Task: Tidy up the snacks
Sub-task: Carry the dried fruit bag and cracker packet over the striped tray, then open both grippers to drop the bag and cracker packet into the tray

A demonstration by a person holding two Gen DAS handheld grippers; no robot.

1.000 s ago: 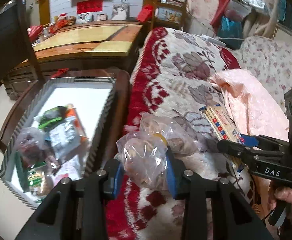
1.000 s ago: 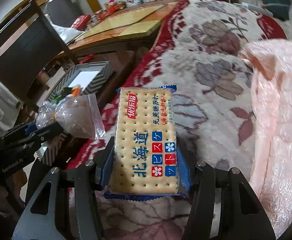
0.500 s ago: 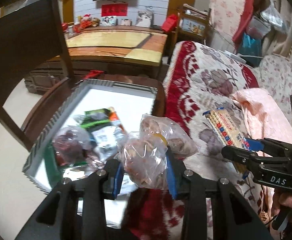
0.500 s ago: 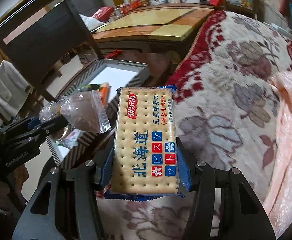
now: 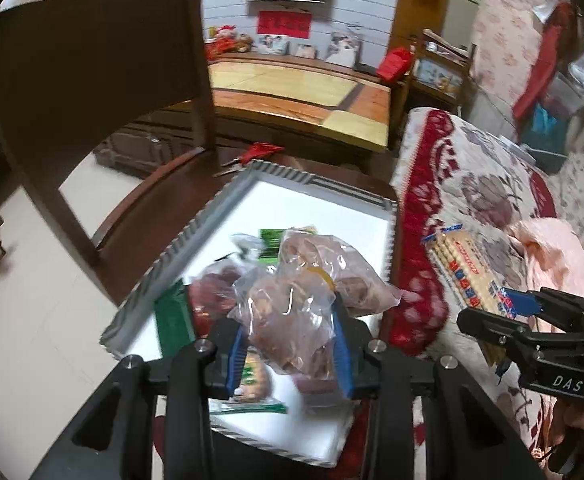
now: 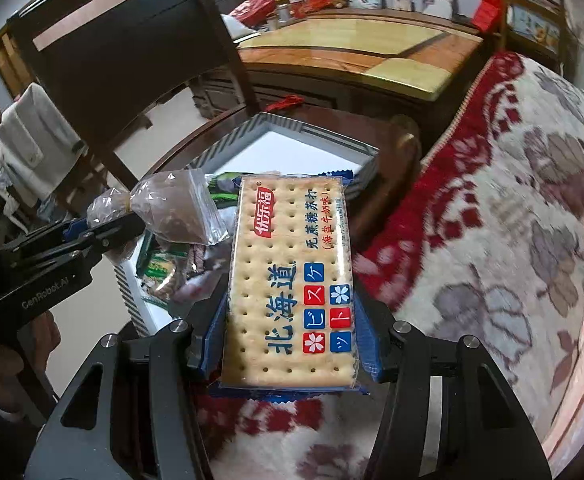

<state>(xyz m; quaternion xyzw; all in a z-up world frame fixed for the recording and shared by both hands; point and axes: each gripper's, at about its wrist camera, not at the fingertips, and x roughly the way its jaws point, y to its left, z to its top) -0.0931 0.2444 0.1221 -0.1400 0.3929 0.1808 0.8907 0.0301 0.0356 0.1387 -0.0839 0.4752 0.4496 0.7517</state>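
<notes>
The left tongs (image 5: 288, 340) are clenched on a clear plastic bag of brown snacks (image 5: 292, 312), held above a striped-rim tray (image 5: 304, 178) on a dark wooden surface (image 5: 152, 208). Other snack packets (image 5: 172, 316) lie in the tray. The right tongs (image 6: 288, 344) grasp a soda cracker pack (image 6: 288, 280) by its long edges, held just beside the tray, over a red floral blanket (image 6: 492, 240).

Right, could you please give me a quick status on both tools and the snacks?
Left tool shut on clear snack bag, over the tray. Right tool shut on cracker pack, beside the tray. Tray already holds packets; far end bare.
</notes>
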